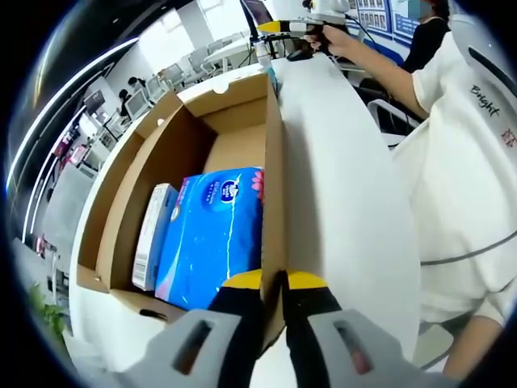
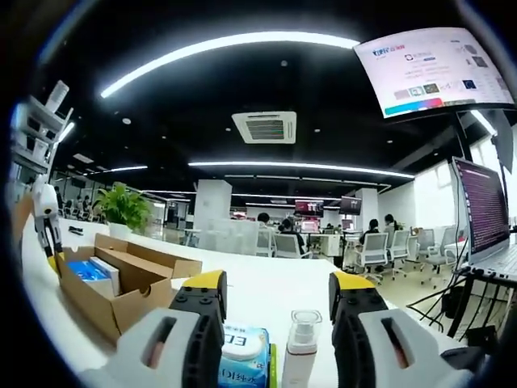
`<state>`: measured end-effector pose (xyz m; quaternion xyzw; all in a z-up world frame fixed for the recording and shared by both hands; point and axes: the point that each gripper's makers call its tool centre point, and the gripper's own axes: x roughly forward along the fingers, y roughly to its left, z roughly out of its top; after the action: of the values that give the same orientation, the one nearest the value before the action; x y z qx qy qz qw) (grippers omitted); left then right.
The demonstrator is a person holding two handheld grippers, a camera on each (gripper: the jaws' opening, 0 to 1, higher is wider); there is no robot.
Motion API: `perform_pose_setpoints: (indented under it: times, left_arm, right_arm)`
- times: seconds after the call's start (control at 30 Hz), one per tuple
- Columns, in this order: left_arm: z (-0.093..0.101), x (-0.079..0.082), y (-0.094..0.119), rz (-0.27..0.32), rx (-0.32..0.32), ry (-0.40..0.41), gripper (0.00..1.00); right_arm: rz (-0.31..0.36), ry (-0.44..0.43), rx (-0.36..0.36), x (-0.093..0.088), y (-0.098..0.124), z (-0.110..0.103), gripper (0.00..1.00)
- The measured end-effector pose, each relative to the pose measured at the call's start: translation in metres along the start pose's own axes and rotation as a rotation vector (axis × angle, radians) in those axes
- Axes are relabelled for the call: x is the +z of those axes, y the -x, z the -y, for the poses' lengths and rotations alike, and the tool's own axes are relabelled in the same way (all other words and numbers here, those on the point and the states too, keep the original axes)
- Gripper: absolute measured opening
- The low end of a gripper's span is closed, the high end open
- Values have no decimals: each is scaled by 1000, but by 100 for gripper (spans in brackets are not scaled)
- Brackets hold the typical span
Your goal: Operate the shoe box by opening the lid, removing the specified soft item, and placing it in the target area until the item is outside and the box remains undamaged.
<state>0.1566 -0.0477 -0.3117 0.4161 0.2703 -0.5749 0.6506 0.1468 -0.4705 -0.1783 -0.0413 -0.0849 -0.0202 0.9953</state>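
My left claw [image 1: 274,284] is pinched shut on the box wall [image 1: 273,194]; the blue tissue pack [image 1: 214,236] lies just left, lengthwise up-frame. My right claw [image 2: 279,295] gapes empty.

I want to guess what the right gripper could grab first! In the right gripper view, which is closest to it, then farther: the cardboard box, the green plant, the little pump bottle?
1. Pump bottle: between the right gripper's jaws, nearest.
2. Cardboard box: farther out on the white table, to the left, lid open.
3. Green plant: behind the box, farthest.
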Motion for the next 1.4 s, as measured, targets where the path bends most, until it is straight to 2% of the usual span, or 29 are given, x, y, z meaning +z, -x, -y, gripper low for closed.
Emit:
perform_pose_setpoints:
  times: [0.5, 0.83, 1.13, 1.4]
  left_arm:
    - [0, 0, 0, 2, -1, 1, 7]
    - [1, 0, 1, 2, -1, 2, 7]
    - [2, 0, 1, 4, -1, -5, 7]
    - [1, 0, 1, 5, -4, -3, 7]
  right_arm:
    - [18, 37, 34, 10, 4, -9, 48]
    - [33, 74, 74, 19, 2, -23, 45]
    - [5, 99, 114, 5, 0, -35, 43]
    - [27, 66, 97, 11, 0, -30, 43]
